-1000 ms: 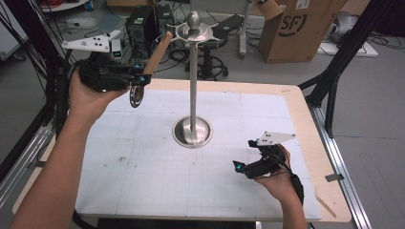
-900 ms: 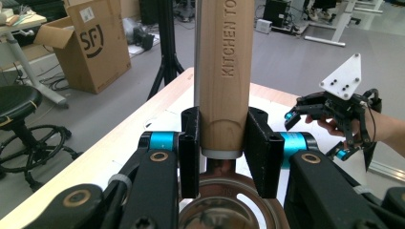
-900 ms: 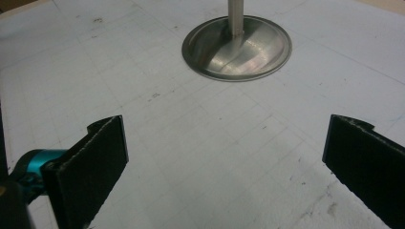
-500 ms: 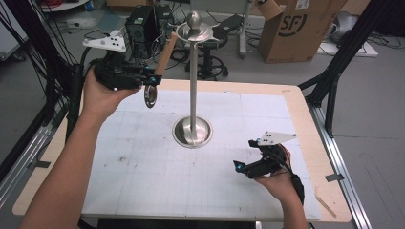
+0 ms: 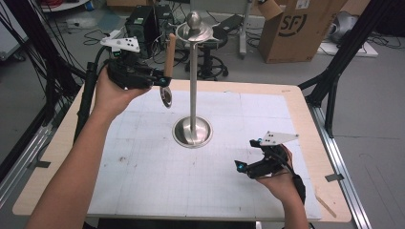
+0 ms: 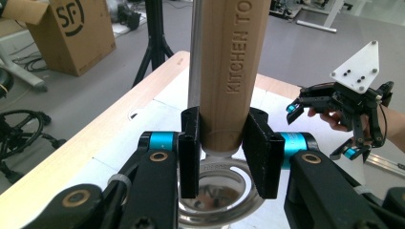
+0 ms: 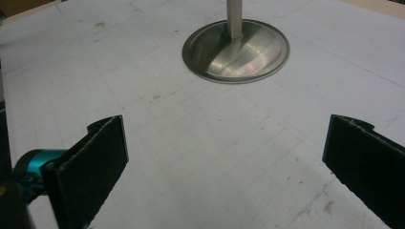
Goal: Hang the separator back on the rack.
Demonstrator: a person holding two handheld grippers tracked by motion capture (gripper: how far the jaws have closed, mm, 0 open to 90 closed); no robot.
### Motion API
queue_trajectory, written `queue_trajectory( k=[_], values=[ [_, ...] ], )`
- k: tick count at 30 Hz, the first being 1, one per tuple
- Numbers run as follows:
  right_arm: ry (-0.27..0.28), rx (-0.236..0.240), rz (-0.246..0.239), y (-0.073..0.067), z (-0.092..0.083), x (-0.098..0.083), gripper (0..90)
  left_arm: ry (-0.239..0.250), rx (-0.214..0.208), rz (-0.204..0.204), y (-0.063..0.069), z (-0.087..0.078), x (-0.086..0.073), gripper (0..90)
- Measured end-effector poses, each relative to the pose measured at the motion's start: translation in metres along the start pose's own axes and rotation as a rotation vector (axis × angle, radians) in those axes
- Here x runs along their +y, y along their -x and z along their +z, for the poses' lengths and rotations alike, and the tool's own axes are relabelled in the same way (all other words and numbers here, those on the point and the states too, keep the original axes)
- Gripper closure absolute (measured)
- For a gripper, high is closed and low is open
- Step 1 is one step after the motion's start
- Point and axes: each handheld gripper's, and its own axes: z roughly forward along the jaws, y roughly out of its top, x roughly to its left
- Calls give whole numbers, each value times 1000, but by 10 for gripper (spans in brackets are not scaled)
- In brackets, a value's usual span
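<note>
Where wooden handle (image 6: 232, 71) reads "KITCHEN TO", left gripper (image 6: 224, 157) fingers pinch it; right gripper (image 7: 224, 167) fingers spread.

You worked under even, fairly bright room light; shadows on the counter (image 5: 143, 157) were faint. The stand's base (image 7: 236, 50) showed soft glare. Your left tongs (image 6: 222, 152) looked slightly blurred close up, and the high view was soft.

tool (image 5: 168, 71): wooden handle, steel round head; handle (image 6: 232, 67) stamped "KITCHEN TO…"
pose: upright, handle up, head (image 5: 166, 97) down
place: in the air above the mat's far left part, left of the stand's pole
state: clamped at the handle's lower end
</note>
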Motion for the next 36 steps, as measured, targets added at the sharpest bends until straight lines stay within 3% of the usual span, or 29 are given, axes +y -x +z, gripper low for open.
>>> queue_trajectory(
  k=[3, 5, 7, 11, 18, 36],
  values=[
    [2, 2, 1, 0, 0, 0, 0, -9, -3, -5, 0, 1, 1, 677],
    [3, 2, 2, 0, 0, 0, 0, -1, 1, -9, 0, 2, 1, 597],
    [2, 1, -1, 0, 0, 0, 0, -6, 6, -16, -1, 1, 0, 574],
    [2, 4, -6, 0, 1, 0, 0, -32, 26, -5, -1, -1, -1, 514],
    [3, 5, -4, -1, 0, 0, 0, -83, 12, 19, 2, -8, -3, 438],
    [-3, 9, -13, -1, 2, 1, 0, -72, -38, 0, 8, -35, -30, 220]
  ],
)
